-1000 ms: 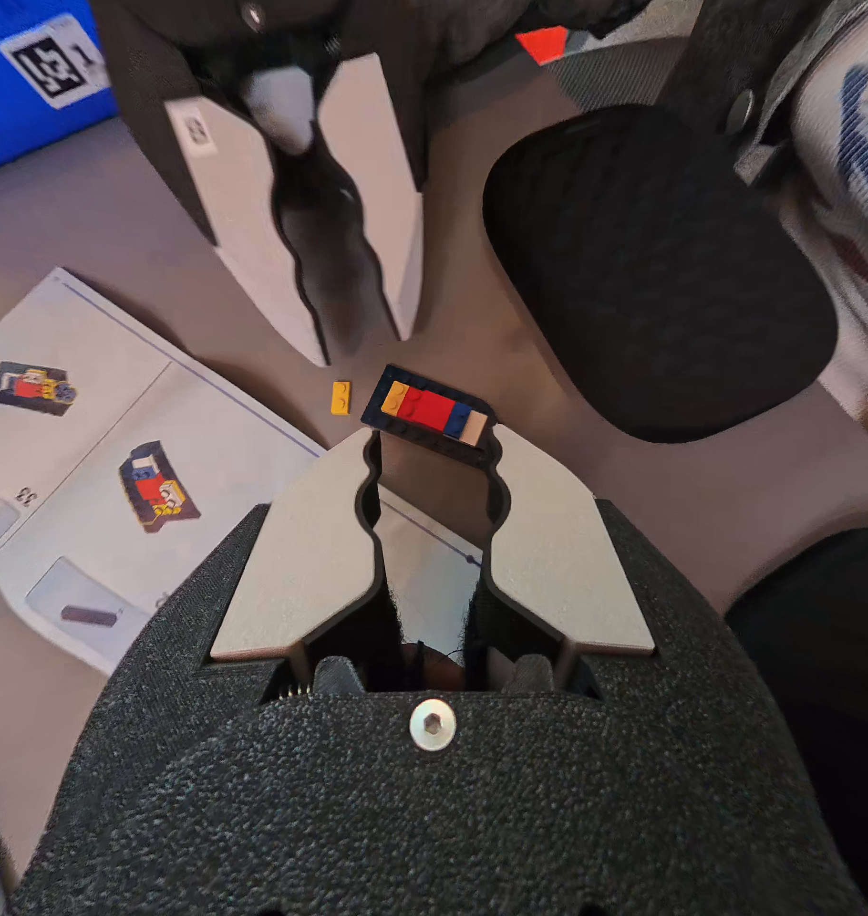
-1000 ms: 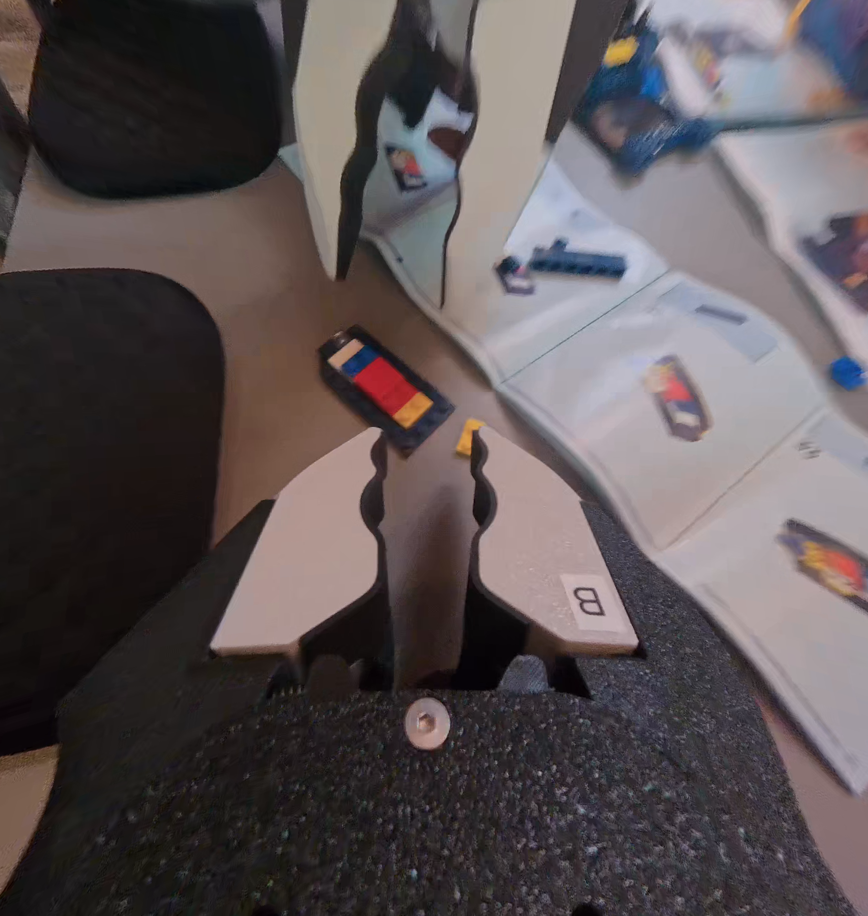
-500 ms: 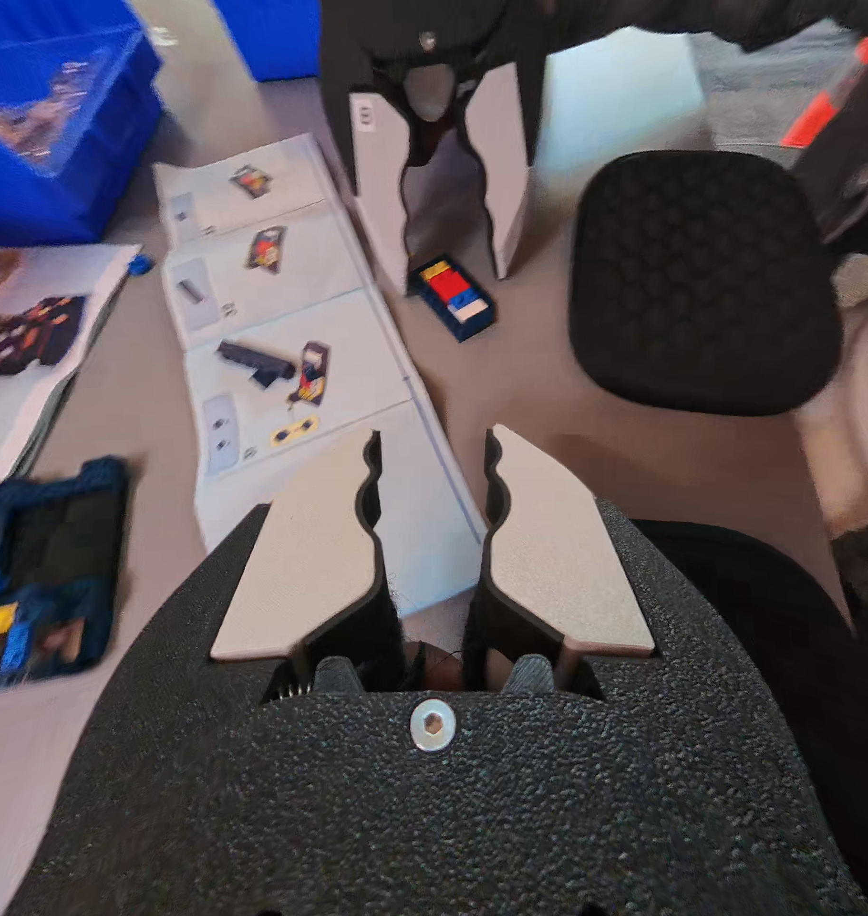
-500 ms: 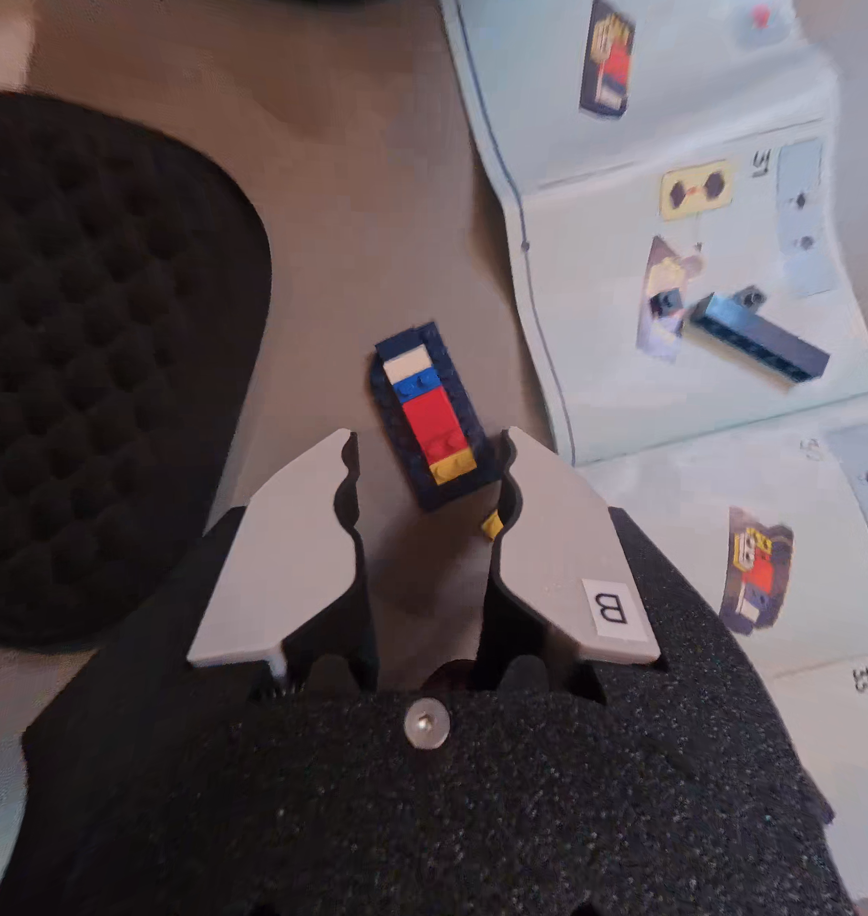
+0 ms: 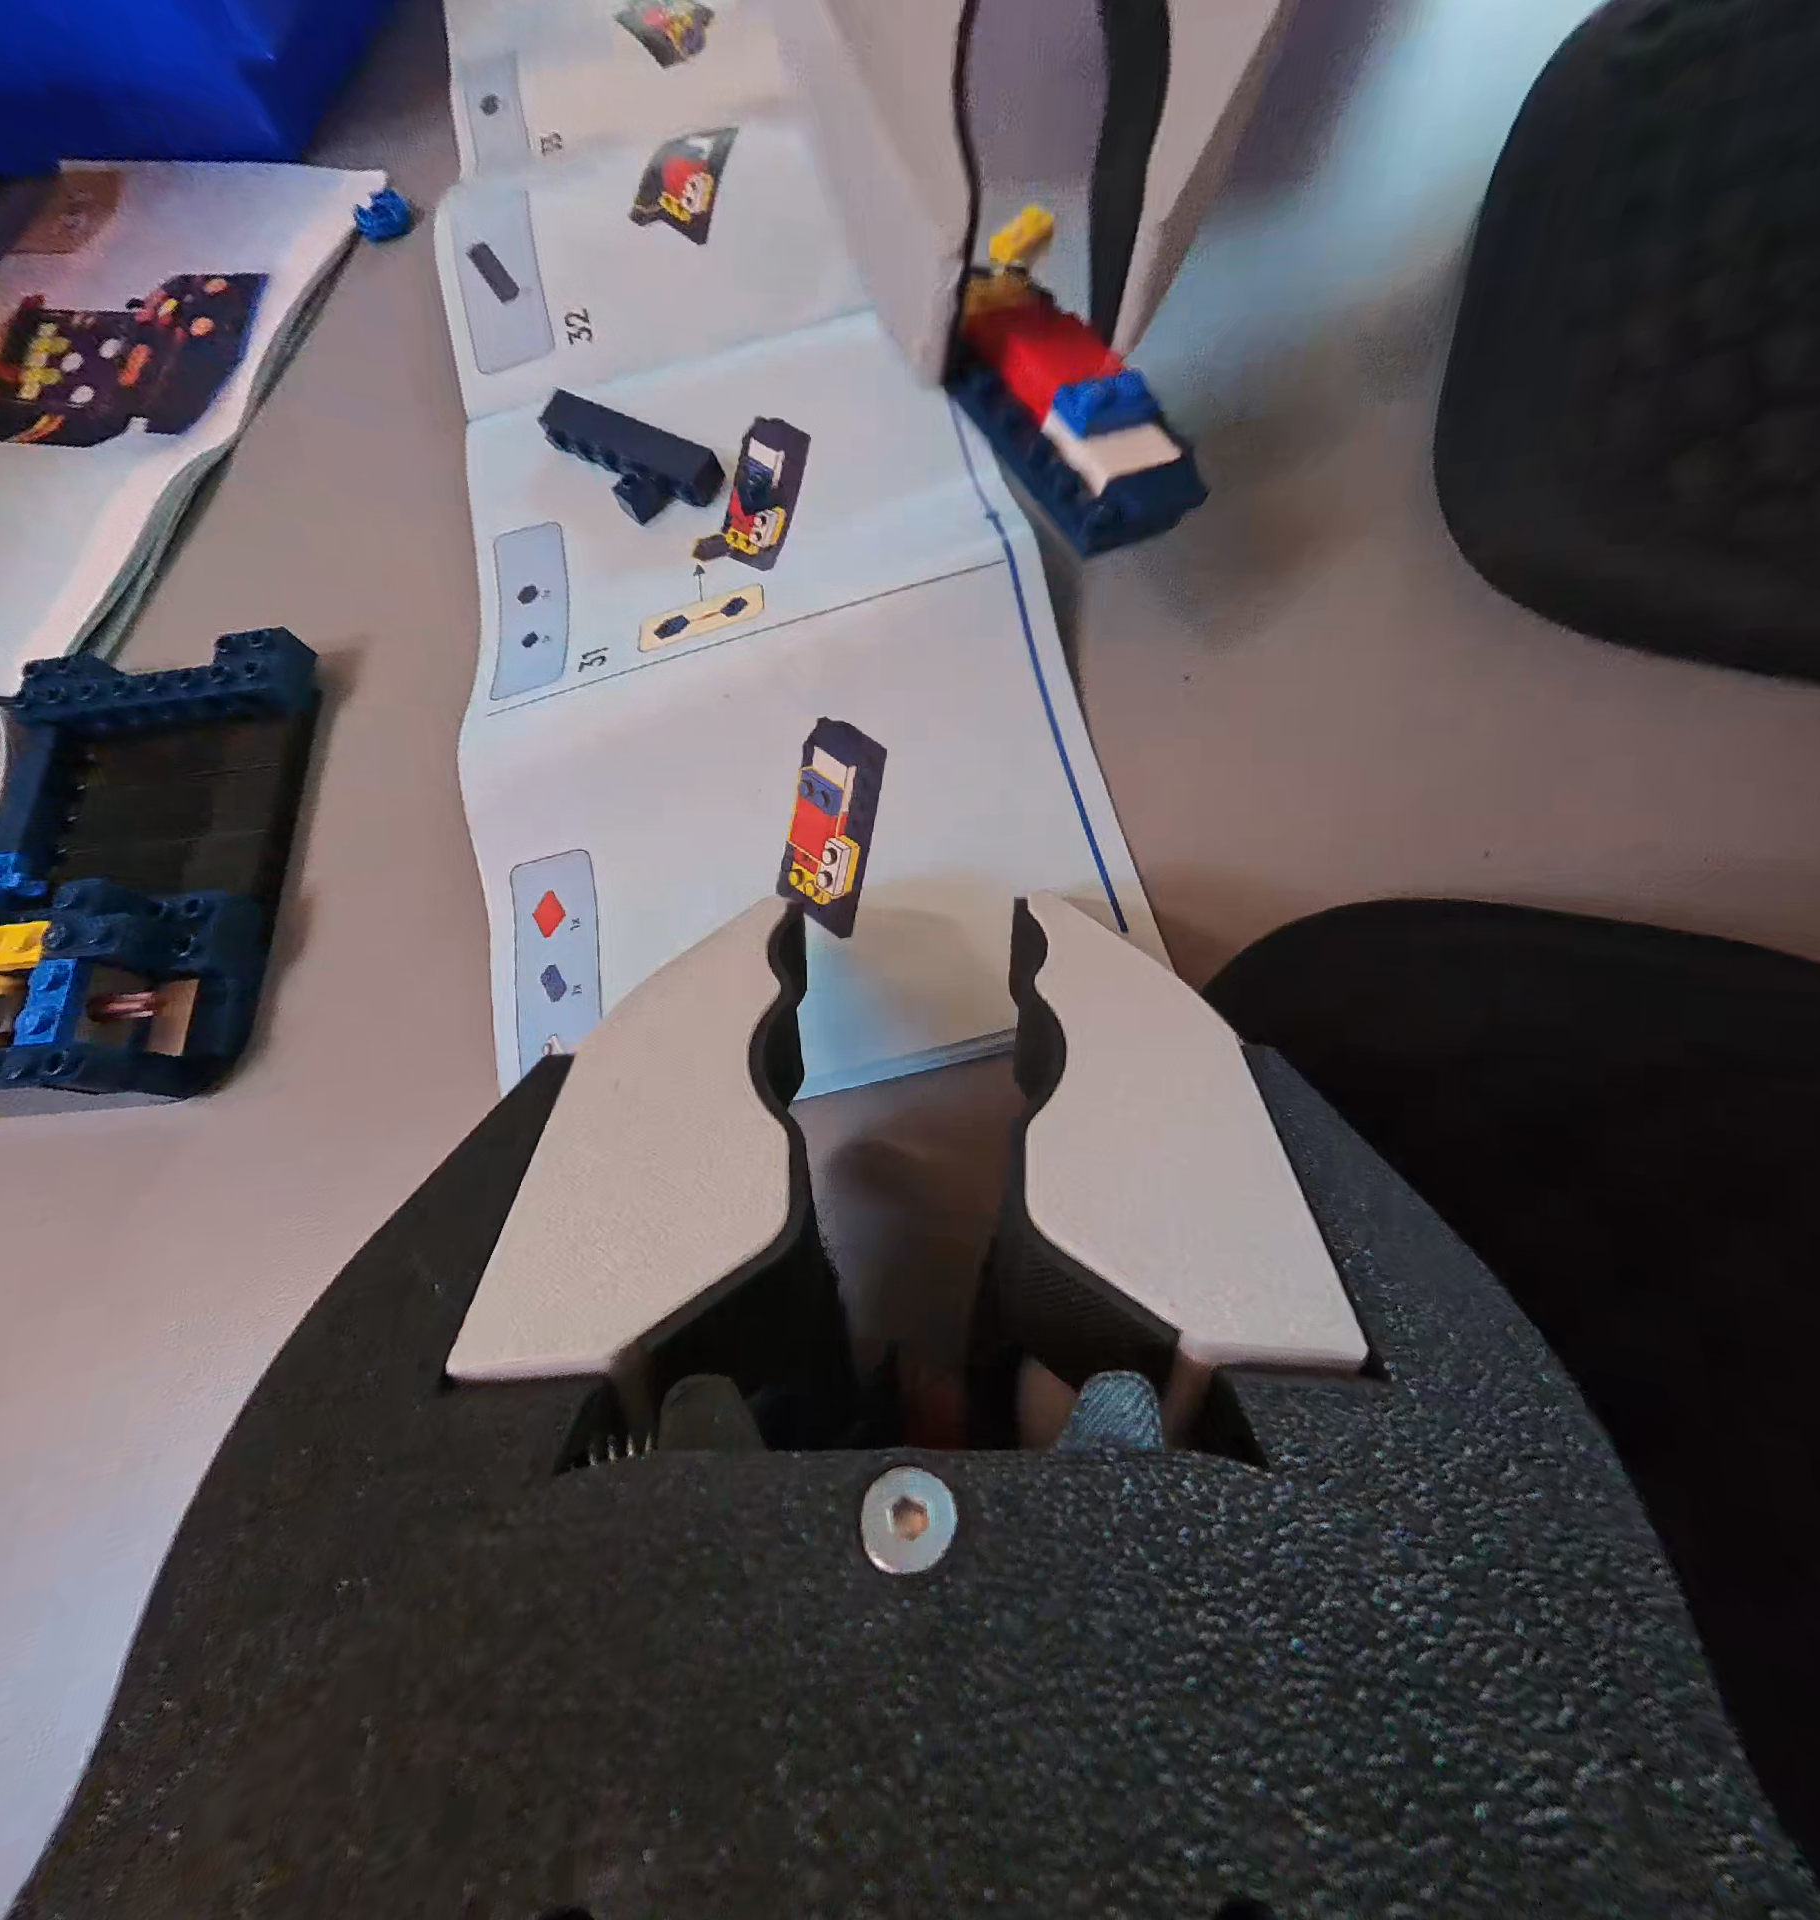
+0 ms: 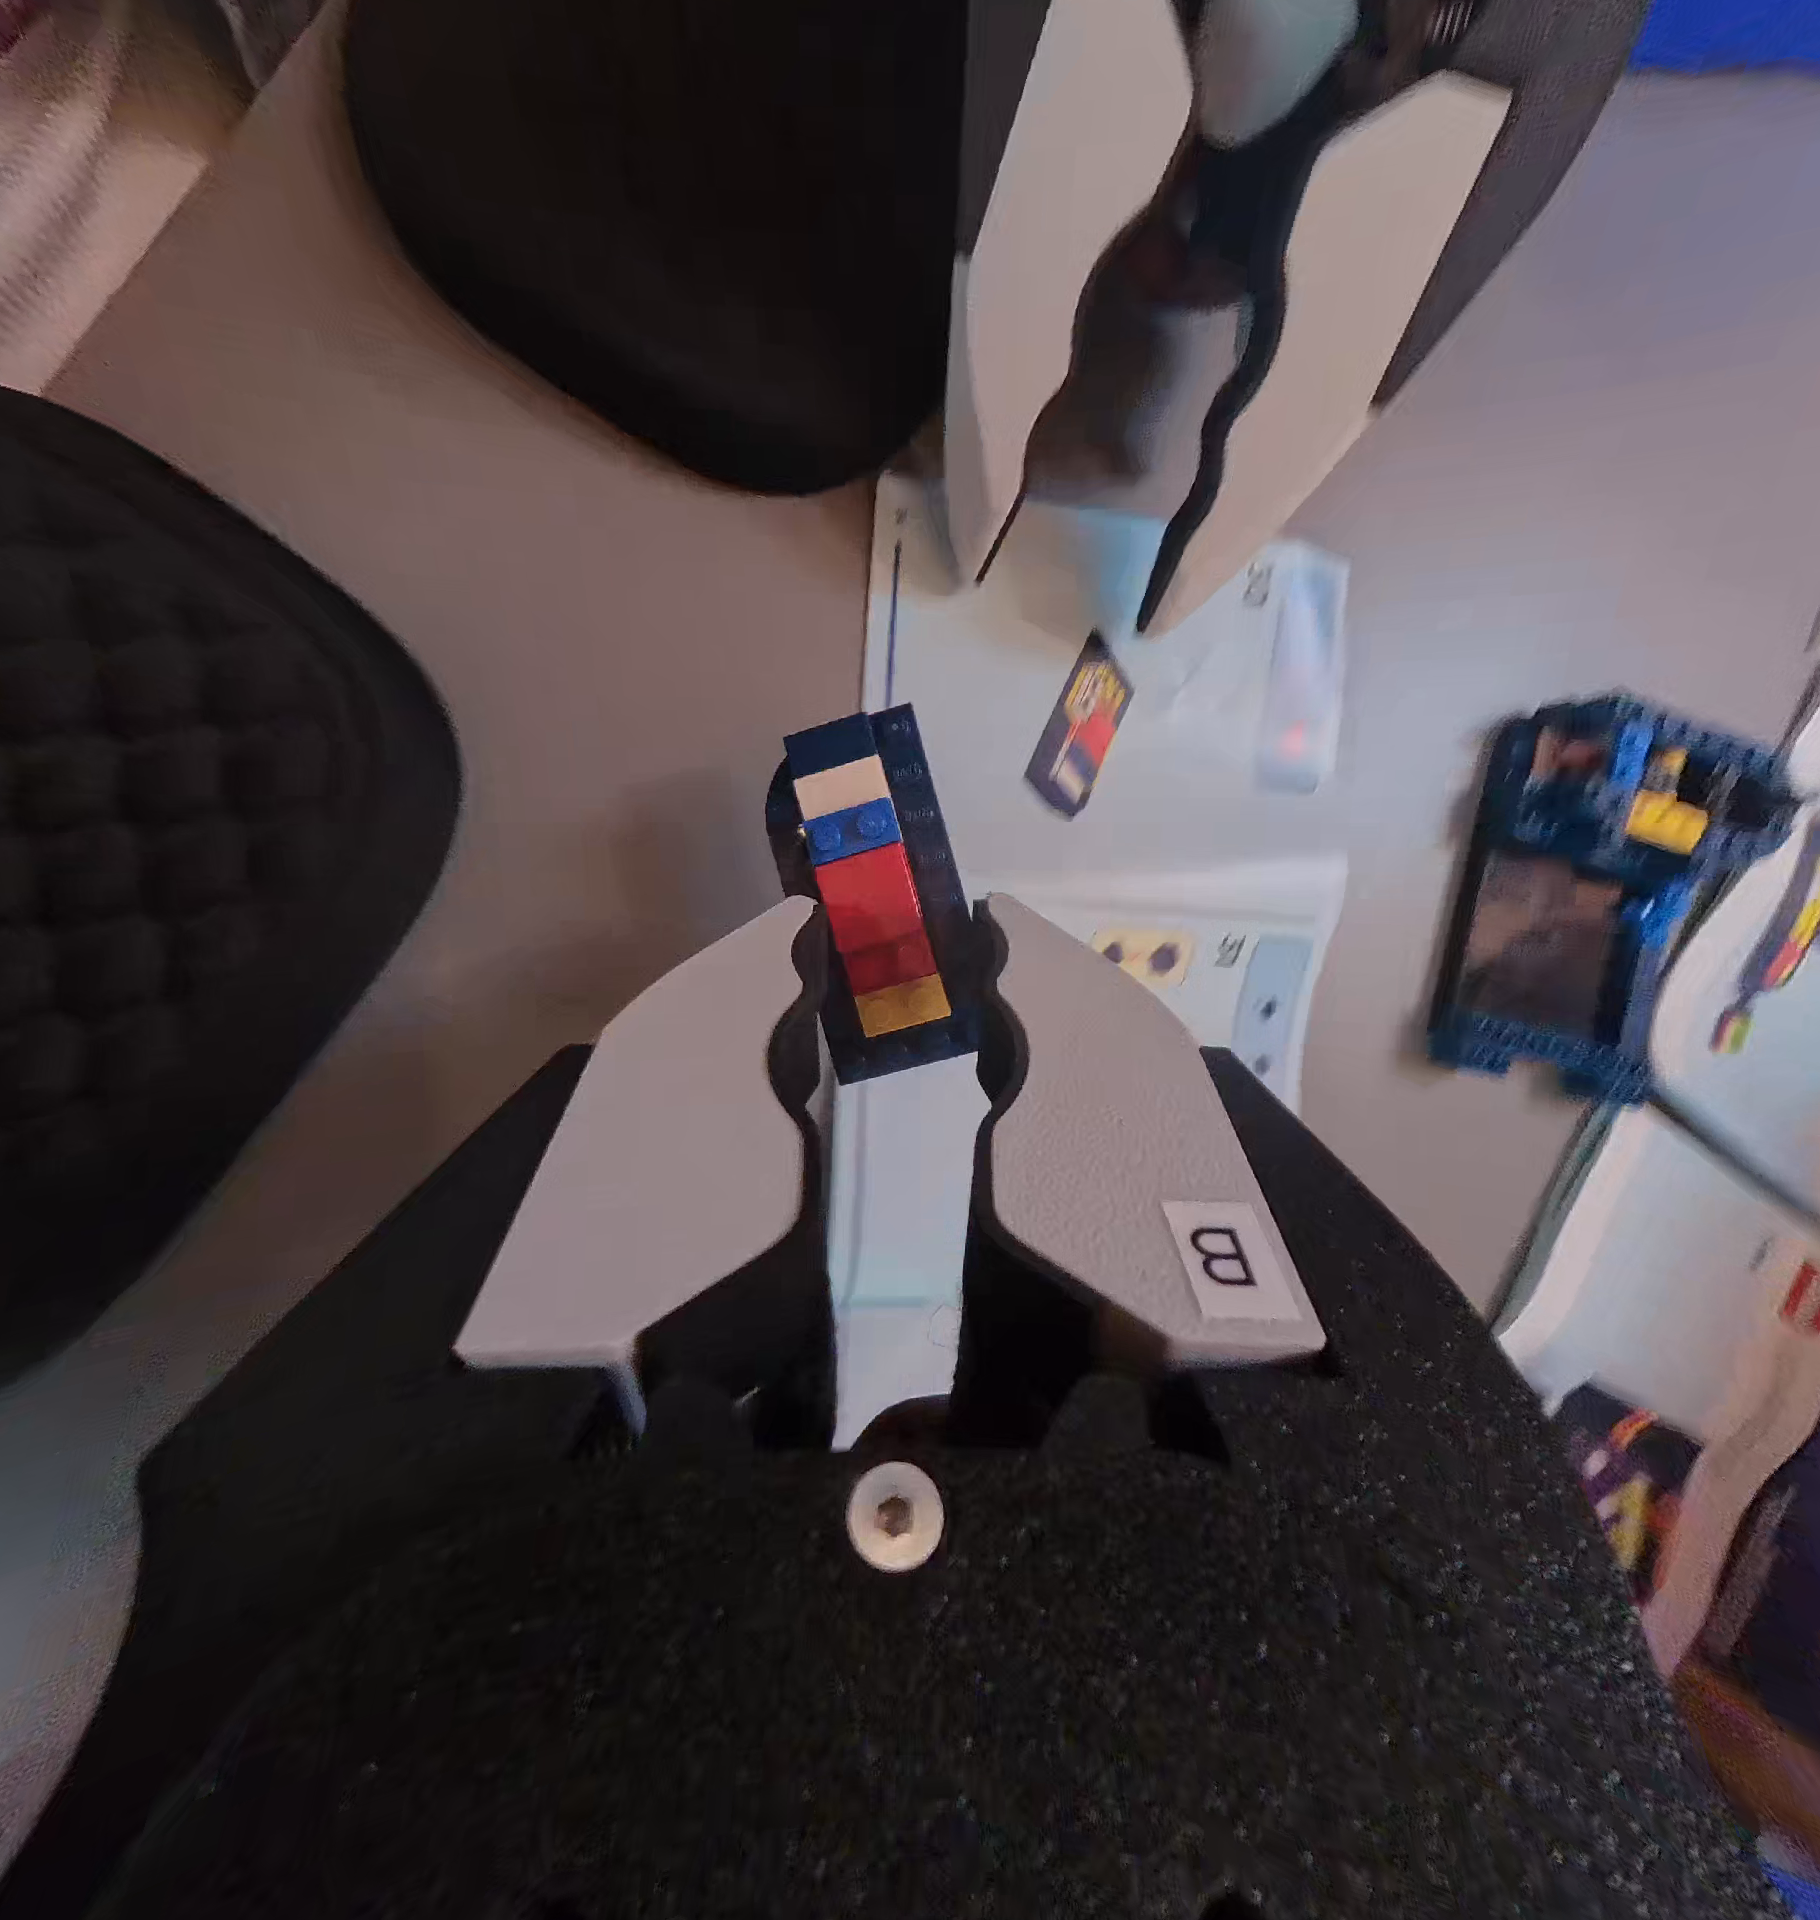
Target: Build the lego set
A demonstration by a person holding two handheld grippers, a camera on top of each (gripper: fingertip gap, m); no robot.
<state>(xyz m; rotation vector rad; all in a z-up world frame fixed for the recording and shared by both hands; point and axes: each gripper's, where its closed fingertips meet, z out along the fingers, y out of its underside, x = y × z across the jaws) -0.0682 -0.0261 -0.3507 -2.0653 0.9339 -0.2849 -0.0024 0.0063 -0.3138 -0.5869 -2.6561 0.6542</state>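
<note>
The right hand-held gripper (image 6: 895,925) grips the near end of a dark-blue brick plate (image 6: 880,904) by its long sides, its long axis running straight ahead toward the left hand-held gripper (image 5: 908,914), which hangs open and empty above the instruction sheet (image 5: 677,790).

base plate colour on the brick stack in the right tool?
Dark navy base plate; clearest in the right wrist view.
</note>
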